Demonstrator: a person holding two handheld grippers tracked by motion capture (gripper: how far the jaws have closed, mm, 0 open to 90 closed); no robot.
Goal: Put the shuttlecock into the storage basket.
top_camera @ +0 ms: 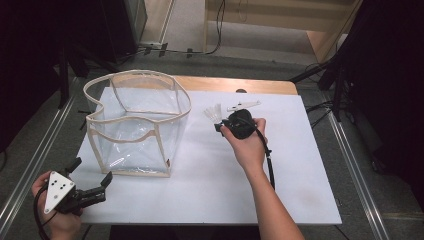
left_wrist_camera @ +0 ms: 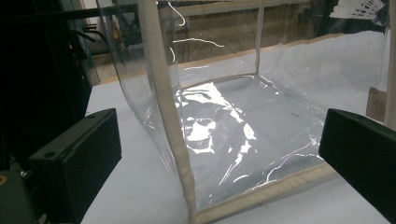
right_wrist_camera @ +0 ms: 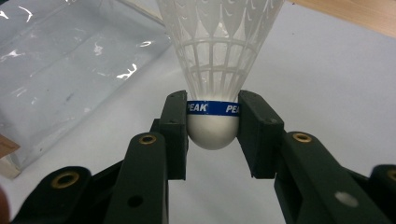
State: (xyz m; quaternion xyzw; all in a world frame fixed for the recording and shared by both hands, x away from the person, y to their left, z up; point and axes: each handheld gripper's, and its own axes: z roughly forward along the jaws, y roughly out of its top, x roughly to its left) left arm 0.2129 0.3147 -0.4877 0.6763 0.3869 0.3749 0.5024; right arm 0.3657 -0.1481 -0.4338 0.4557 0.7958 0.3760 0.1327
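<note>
The right gripper (right_wrist_camera: 212, 123) was clamped on the white cork base of a shuttlecock (right_wrist_camera: 215, 70), held over the white table (top_camera: 300, 150) just right of the clear plastic bag (top_camera: 137, 122). The left gripper (top_camera: 90, 177) stood with jaws spread wide and nothing between them, near the bag's front left corner.

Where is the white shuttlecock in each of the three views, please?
High view: shuttlecock right of centre, held by the right tool.
Left gripper view: top right corner, seen through the clear bag.
Right gripper view: centre, base between the jaws.
Shared landmark: the clear bag.
</note>
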